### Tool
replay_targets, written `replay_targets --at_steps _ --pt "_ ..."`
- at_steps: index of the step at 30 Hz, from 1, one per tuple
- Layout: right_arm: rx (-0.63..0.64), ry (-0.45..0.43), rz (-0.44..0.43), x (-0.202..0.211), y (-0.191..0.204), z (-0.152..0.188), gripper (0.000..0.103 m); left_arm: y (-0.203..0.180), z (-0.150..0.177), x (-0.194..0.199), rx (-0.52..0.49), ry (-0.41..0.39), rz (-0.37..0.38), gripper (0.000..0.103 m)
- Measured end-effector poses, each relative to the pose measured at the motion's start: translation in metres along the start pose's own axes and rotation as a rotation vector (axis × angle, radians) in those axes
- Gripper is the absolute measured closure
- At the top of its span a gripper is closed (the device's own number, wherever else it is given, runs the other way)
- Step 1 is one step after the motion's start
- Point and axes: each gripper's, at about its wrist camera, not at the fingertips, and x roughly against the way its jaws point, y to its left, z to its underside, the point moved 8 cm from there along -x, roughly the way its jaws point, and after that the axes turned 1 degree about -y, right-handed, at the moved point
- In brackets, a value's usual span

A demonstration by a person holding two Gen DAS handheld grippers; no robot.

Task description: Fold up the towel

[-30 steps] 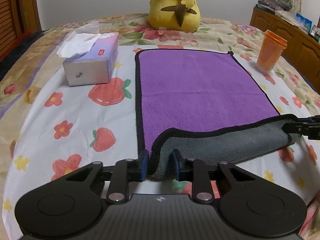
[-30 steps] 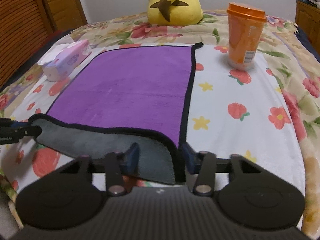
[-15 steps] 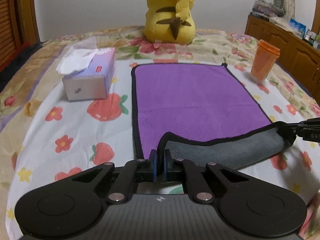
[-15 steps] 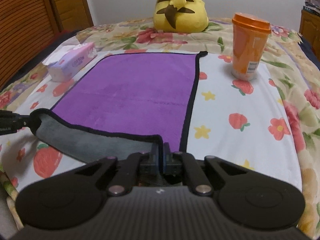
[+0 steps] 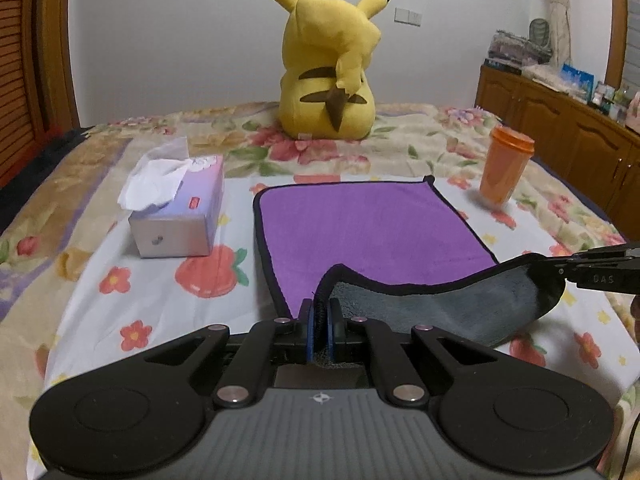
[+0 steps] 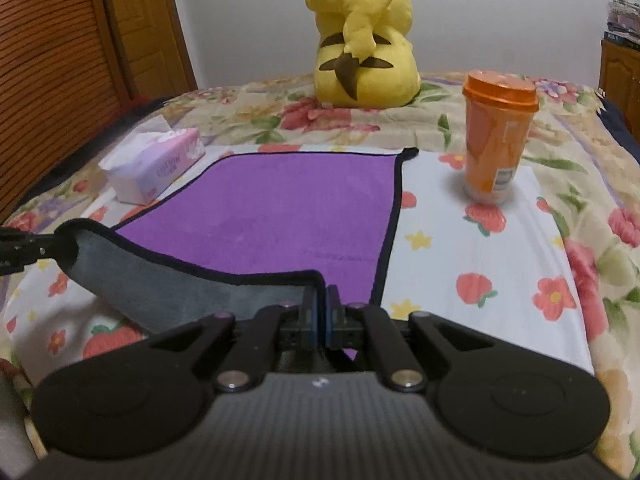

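Note:
A purple towel (image 5: pixel 368 228) with a black hem and grey underside lies on the flowered bedspread; it also shows in the right wrist view (image 6: pixel 288 208). My left gripper (image 5: pixel 319 312) is shut on the towel's near left corner. My right gripper (image 6: pixel 320 300) is shut on the near right corner. Both corners are lifted off the bed, and the near edge hangs between them with the grey underside (image 5: pixel 440 304) showing. Each gripper shows at the edge of the other's view.
A tissue box (image 5: pixel 180 212) stands left of the towel. An orange lidded cup (image 5: pixel 505 170) stands to its right, also in the right wrist view (image 6: pixel 496 136). A yellow plush toy (image 5: pixel 332 72) sits behind. A wooden cabinet (image 5: pixel 560 132) stands at far right.
Both grippers closed on the towel's near corners and raised them. The near edge now hangs higher above the bed, with more grey underside showing.

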Motion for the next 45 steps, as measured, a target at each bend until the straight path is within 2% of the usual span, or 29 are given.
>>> replay_targets --at_steps 30,45 --pt "0.055 -0.093 -0.006 -0.014 -0.003 -0.023 0.099 0.002 -0.023 -0.012 -0.01 -0.051 -0.008 0.094" --pt "0.091 -0.101 0.002 -0.034 -0.012 -0.03 0.099 0.004 -0.031 -0.047 -0.057 -0.036 -0.018 0.095"
